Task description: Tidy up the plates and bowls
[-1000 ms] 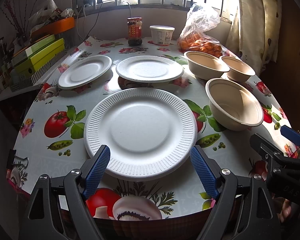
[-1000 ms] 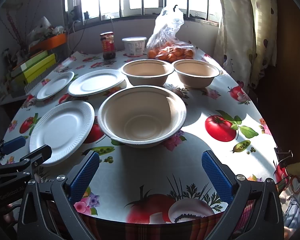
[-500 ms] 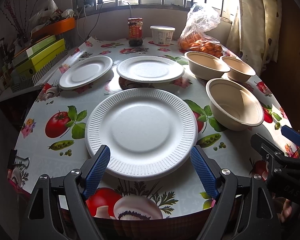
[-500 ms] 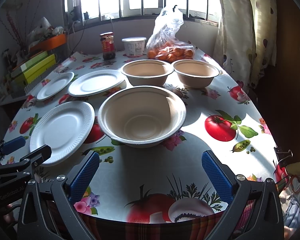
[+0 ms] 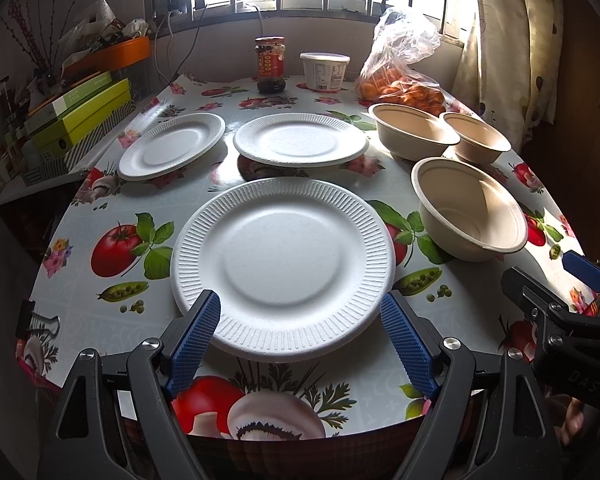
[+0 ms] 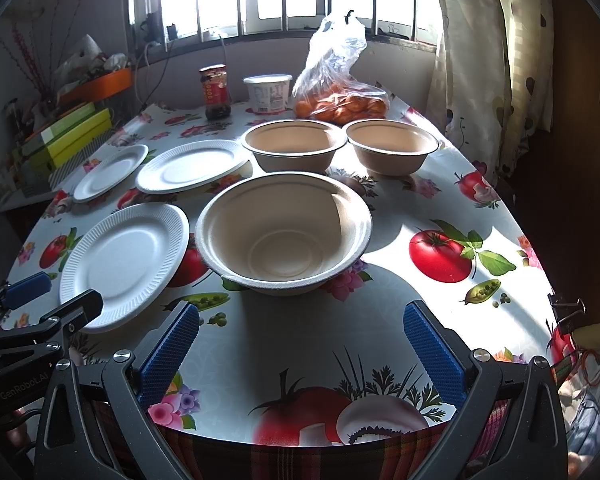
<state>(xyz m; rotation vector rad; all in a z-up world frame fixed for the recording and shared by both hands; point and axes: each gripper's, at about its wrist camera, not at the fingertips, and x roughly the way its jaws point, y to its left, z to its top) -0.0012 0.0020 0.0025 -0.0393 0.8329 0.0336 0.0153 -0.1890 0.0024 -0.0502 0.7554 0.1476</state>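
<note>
Three white foam plates lie on the table: a near plate [image 5: 282,266] [image 6: 126,262], a middle plate [image 5: 300,140] [image 6: 192,166] and a far left plate [image 5: 172,146] [image 6: 110,172]. Three beige bowls stand to their right: a near bowl [image 5: 470,208] [image 6: 284,236] and two far bowls [image 6: 294,144] [image 6: 392,146]. My left gripper [image 5: 300,316] is open, its fingers at either side of the near plate's front rim, and empty. My right gripper [image 6: 300,324] is open and empty, just in front of the near bowl.
A sauce jar [image 5: 270,64], a white tub [image 5: 324,72] and a plastic bag of oranges [image 5: 400,80] stand at the table's far edge. Green boxes [image 5: 80,116] are stacked on a side shelf at left. A curtain [image 6: 488,60] hangs at right.
The left gripper has edged very slightly; the plates and bowls have not moved. The right view is unchanged.
</note>
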